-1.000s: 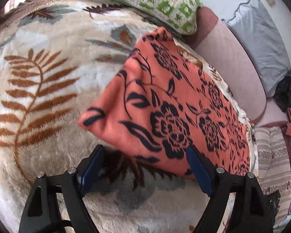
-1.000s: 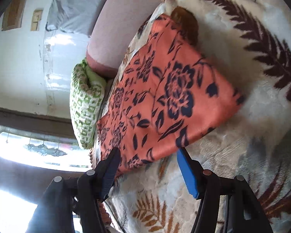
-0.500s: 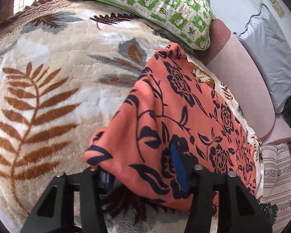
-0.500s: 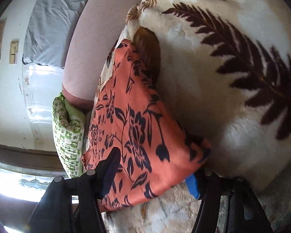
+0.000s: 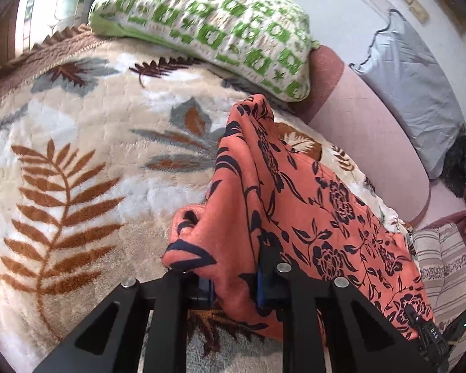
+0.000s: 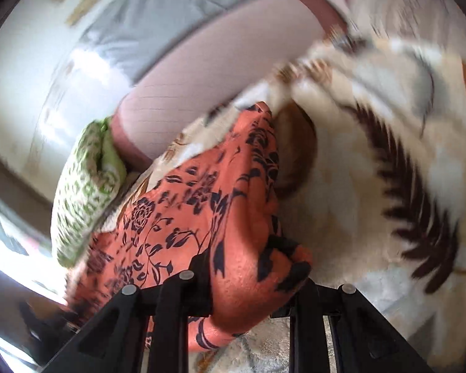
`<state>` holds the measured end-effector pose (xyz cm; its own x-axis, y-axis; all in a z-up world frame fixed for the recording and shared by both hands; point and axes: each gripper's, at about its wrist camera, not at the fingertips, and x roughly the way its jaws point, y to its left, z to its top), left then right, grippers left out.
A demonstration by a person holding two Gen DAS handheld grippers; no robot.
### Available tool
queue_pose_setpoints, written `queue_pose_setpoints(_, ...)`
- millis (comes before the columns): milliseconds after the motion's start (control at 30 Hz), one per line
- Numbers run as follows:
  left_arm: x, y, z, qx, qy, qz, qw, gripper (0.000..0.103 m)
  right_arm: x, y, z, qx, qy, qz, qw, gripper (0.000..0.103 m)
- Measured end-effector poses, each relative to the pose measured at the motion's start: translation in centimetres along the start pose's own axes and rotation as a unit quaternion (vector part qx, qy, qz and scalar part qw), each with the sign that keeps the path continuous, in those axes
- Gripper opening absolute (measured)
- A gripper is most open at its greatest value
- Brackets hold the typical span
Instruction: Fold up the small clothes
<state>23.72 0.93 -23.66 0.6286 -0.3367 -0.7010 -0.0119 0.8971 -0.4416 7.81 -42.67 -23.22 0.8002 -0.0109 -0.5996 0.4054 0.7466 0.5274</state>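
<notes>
An orange garment with a dark floral print lies on a plush leaf-patterned blanket. My left gripper is closing its jaws, and its blue pads pinch the garment's near corner, which bunches up between them. In the right wrist view, which is blurred, the same orange garment has its other near corner gathered between the jaws of my right gripper, which are also closing on the cloth. Both corners are raised off the blanket.
A green-and-white patterned pillow lies at the head of the bed. A pink padded bolster runs along the wall side, with a grey cloth behind it. Striped fabric lies at the right.
Both grippers went from open in front of the garment's near edge to closed on its two corners. The corners have lifted and bunched, and the right wrist view has tilted.
</notes>
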Motion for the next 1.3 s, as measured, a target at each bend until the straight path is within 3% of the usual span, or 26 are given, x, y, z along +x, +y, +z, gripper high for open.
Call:
queue_pose_setpoints(200, -2.6, 1.5, -1.7, 0.0, 0.014, -0.014, 0.9998, 0.019, -2.9, 0.3, -1.2, -0.03, -0.005, -0.007, 0.999, 0.022)
queue_pose_setpoints(333, -4.2, 3.0, -3.3, -0.013, 0.029, -0.018, 0.9993, 0.019, -4.6, -0.3, -3.2, -0.027, 0.017, -0.006, 0.999, 0.022)
queue_pose_setpoints(467, -6.2, 3.0, -5.9, 0.025, 0.026, 0.008, 0.9993, 0.019, -6.4, -1.7, -5.9, -0.029, 0.042, -0.014, 0.999, 0.022)
queue_pose_setpoints(600, -6.2, 2.8, -7.0, 0.045, 0.03, 0.031, 0.9981, 0.02, -5.7, -3.5, -7.2, 0.006, 0.072, -0.028, 0.997, 0.023)
queue_pose_setpoints(733, -5.6, 2.7, -7.1, 0.056, 0.039, 0.059, 0.9959, 0.026, -4.9, -4.8, -6.9, 0.058, 0.093, -0.023, 0.994, 0.03)
queue_pose_setpoints(800, -5.5, 2.8, -7.2, 0.061, 0.042, 0.066, 0.9951, 0.028, -4.9, -5.1, -7.2, 0.076, 0.109, -0.032, 0.991, 0.049)
queue_pose_setpoints(833, -5.4, 2.9, -7.1, 0.059, 0.044, 0.065, 0.9952, 0.028, -5.2, -5.3, -7.5, 0.09, 0.109, -0.022, 0.99, 0.063)
queue_pose_setpoints(967, -5.4, 3.0, -6.9, 0.055, 0.046, 0.058, 0.9957, 0.029, -7.4, -4.9, -8.9, 0.082, 0.137, -0.023, 0.987, 0.064)
queue_pose_setpoints(1167, -5.5, 2.8, -6.7, 0.058, 0.045, 0.057, 0.9957, 0.029, -10.6, -3.5, -11.5, 0.052, 0.224, 0.006, 0.973, 0.064)
queue_pose_setpoints(1300, -5.5, 2.8, -6.8, 0.061, 0.043, 0.061, 0.9953, 0.029, -11.2, -0.1, -11.2, 0.006, 0.221, 0.045, 0.974, 0.063)
